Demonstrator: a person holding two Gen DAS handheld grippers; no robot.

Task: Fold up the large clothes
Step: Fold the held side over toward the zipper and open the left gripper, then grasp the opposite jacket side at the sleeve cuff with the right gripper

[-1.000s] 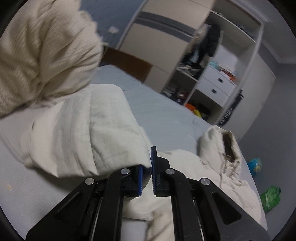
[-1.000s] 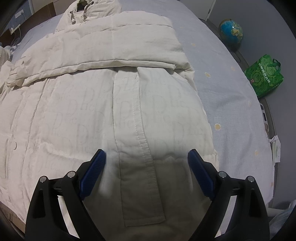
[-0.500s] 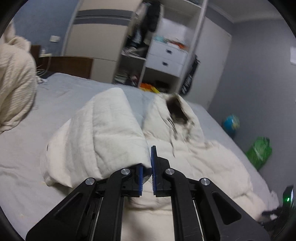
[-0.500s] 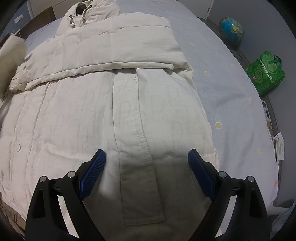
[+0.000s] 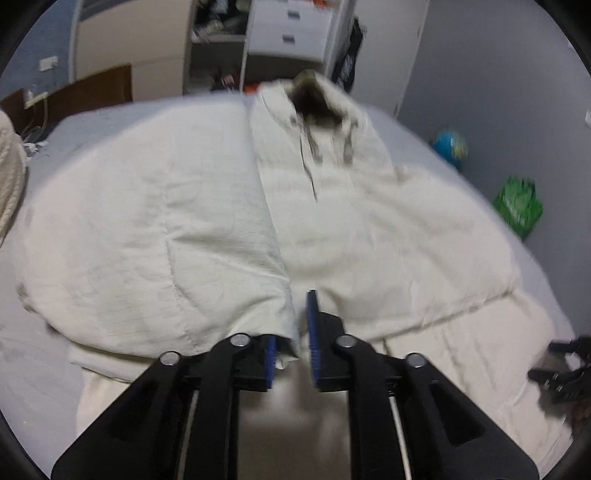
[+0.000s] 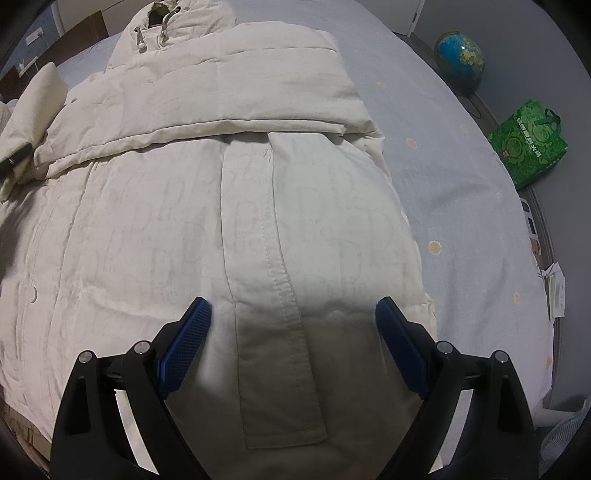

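A cream puffer jacket [image 6: 258,206] lies front-up on the bed, hood [image 6: 166,14] at the far end. Its right sleeve [image 6: 229,96] is folded across the chest. My right gripper [image 6: 293,314] is open and empty, hovering over the jacket's front placket near the hem. In the left wrist view my left gripper [image 5: 295,332] has its jaws slightly parted, with the cuff edge of the left sleeve [image 5: 155,236] still against the left pad [image 5: 271,356]. That sleeve lies over the jacket's left side. The hood [image 5: 314,99] is ahead.
The bed has a pale grey sheet [image 6: 443,155]. A green bag [image 6: 528,144] and a globe [image 6: 460,59] are on the floor to the right. A cream knit garment [image 5: 11,177] lies at the left. A wardrobe with drawers [image 5: 295,29] stands behind.
My left gripper swung the left sleeve to the right, over the jacket body, and lowered it. Its jaws have parted slightly. My right gripper has stayed still and open.
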